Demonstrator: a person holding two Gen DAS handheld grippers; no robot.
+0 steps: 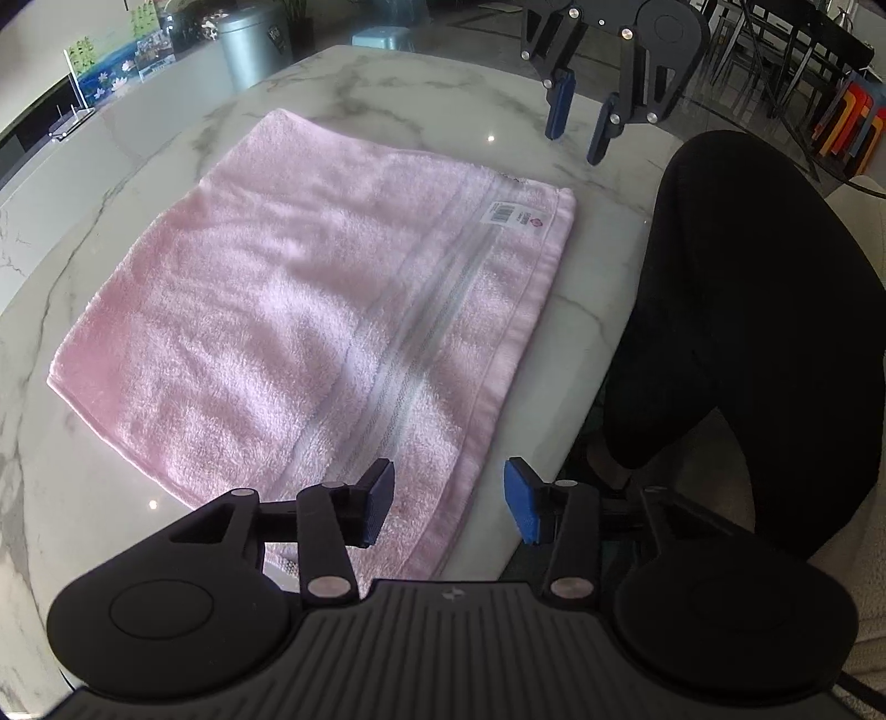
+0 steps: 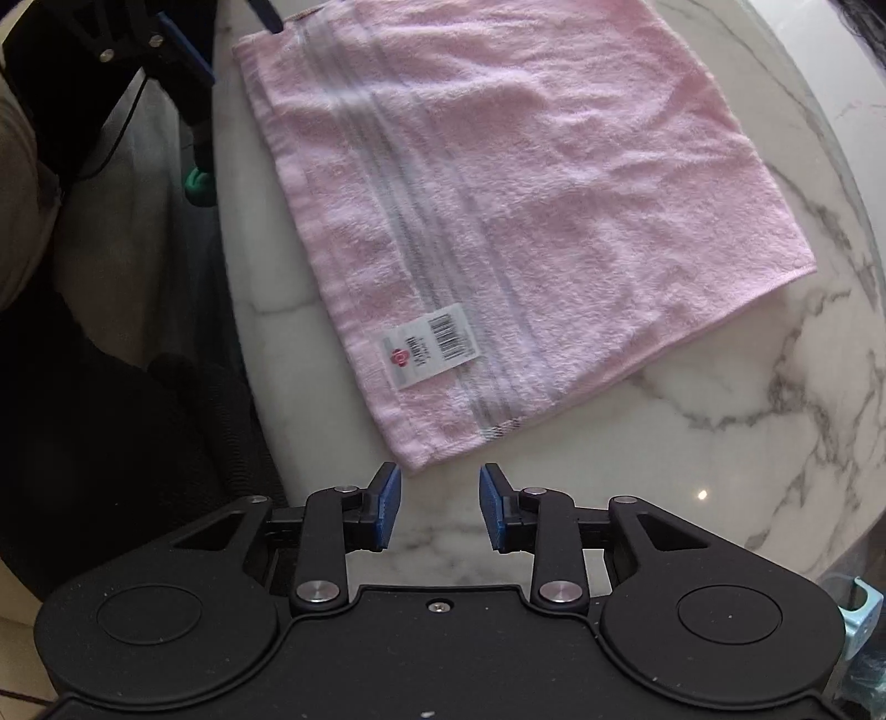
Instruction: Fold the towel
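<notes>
Lying flat on marble table (image 2: 720,443), pink towel (image 1: 310,310), grey bin (image 1: 252,44) behind

Around the white marble table (image 1: 387,99), a grey metal bin (image 1: 252,44) and a glossy floor (image 1: 698,119) lie beyond, with what may be dark chairs (image 1: 775,39).

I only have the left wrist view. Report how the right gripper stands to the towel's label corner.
Observer: The right gripper has its jaws open and stops just short of the towel, touching nothing.
Operator: Give me the corner's line-up with the gap.
Observer: The corner points into the gap, nearer the gripper's left finger than its right.
Operator: Now place the label.
Observer: The label lies face up by the hem, just ahead of that corner, with its barcode end farther from the table edge.
</notes>
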